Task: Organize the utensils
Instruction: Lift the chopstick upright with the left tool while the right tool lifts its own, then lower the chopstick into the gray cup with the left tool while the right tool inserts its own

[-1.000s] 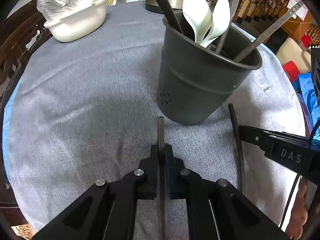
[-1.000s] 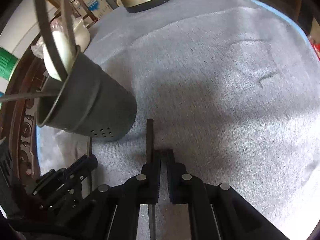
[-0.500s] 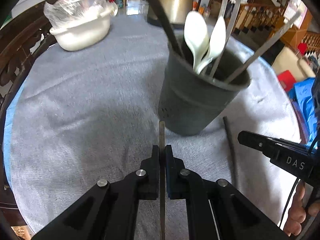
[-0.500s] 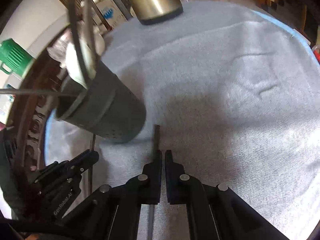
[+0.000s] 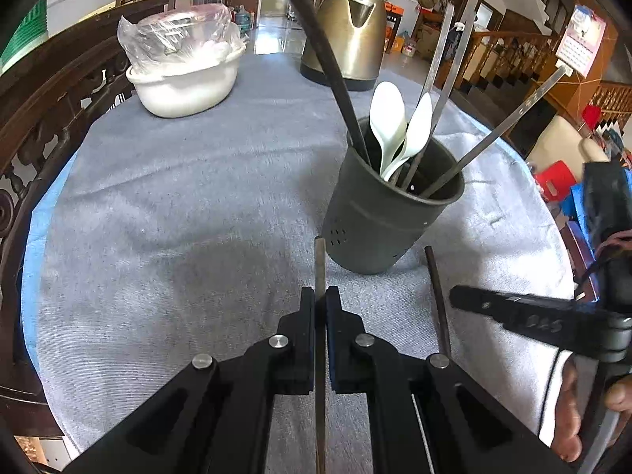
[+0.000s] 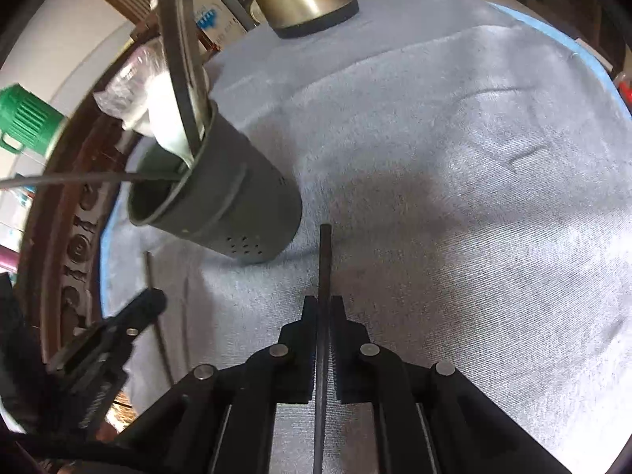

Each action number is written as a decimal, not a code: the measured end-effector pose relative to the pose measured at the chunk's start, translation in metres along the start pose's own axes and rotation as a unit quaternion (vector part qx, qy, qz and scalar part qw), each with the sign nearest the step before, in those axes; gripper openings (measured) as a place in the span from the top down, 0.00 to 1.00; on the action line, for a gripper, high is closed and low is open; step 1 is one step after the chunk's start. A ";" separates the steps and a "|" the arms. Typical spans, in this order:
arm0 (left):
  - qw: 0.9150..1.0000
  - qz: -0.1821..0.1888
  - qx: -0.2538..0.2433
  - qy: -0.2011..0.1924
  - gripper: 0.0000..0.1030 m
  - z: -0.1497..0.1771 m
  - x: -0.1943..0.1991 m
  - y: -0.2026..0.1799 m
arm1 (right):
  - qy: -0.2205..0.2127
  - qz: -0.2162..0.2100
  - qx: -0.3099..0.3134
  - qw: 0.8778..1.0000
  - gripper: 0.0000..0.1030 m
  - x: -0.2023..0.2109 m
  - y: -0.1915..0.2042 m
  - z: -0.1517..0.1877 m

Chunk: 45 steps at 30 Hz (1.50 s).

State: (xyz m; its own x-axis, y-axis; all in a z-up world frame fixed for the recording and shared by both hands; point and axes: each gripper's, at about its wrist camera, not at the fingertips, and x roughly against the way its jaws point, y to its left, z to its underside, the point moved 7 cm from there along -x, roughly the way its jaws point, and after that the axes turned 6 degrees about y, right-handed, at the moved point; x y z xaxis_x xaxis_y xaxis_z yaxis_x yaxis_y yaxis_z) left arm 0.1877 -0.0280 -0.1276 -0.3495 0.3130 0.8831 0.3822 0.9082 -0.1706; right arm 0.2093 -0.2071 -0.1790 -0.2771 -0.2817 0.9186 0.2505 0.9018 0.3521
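Note:
A dark grey utensil holder [image 5: 389,213] stands on the grey tablecloth; it holds two white spoons [image 5: 389,126], a dark chopstick and several metal chopsticks. My left gripper [image 5: 320,296] is shut on a metal chopstick [image 5: 320,264] that points at the holder's base. My right gripper [image 6: 324,304] is shut on a dark chopstick [image 6: 325,260], just right of the holder [image 6: 237,205]. The right gripper also shows in the left wrist view [image 5: 513,316], with its dark chopstick [image 5: 436,300].
A white bowl covered in plastic [image 5: 185,75] sits at the far left. A brass-coloured kettle [image 5: 349,35] stands at the back. A carved wooden chair back [image 5: 35,118] runs along the table's left edge. The left gripper shows in the right wrist view [image 6: 106,339].
Both grippers have lifted and pulled back from the holder with their chopsticks held; the holder now looks smaller and farther in the left wrist view.

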 end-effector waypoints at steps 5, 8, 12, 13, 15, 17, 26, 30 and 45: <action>1.000 -0.001 -0.001 -0.017 0.95 0.002 0.016 0.008 | 0.006 0.017 0.007 1.000 0.70 -0.009 0.001 0.004; 1.000 -0.001 -0.001 -0.024 0.95 0.000 0.019 0.011 | 0.018 0.031 0.006 0.999 0.68 -0.017 -0.003 0.003; 1.000 -0.007 -0.005 -0.029 0.95 0.003 0.023 0.013 | 0.015 0.067 0.032 0.997 0.68 -0.021 0.004 0.003; 1.000 -0.007 -0.006 -0.029 0.95 0.002 0.021 0.011 | 0.012 0.076 0.039 0.996 0.68 -0.022 0.007 0.002; 0.999 -0.007 -0.008 -0.031 0.95 0.003 0.021 0.012 | 0.006 0.105 0.052 0.993 0.74 -0.024 0.011 0.001; 0.999 -0.006 -0.007 -0.033 0.95 0.003 0.022 0.013 | 0.000 0.152 0.077 0.985 0.86 -0.025 0.016 0.002; 0.999 -0.006 -0.004 -0.045 0.95 0.006 0.038 0.015 | -0.022 0.101 0.066 0.992 0.93 -0.016 0.017 0.009; 0.998 -0.004 0.001 -0.056 0.95 0.006 0.049 0.016 | -0.056 0.051 0.065 0.995 0.93 0.014 0.020 0.019; 0.990 -0.006 -0.001 -0.143 0.95 -0.003 0.122 0.003 | -0.229 -0.065 0.105 0.966 0.93 0.141 0.062 0.036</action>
State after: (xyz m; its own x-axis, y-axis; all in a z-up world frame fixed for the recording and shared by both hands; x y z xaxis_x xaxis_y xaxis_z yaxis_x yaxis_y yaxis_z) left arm 0.1487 0.0124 -0.0195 -0.5816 0.3682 0.7254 0.3776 0.9120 -0.1602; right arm 0.1521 -0.1790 -0.0343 -0.6862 -0.2671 0.6766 0.0049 0.9284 0.3714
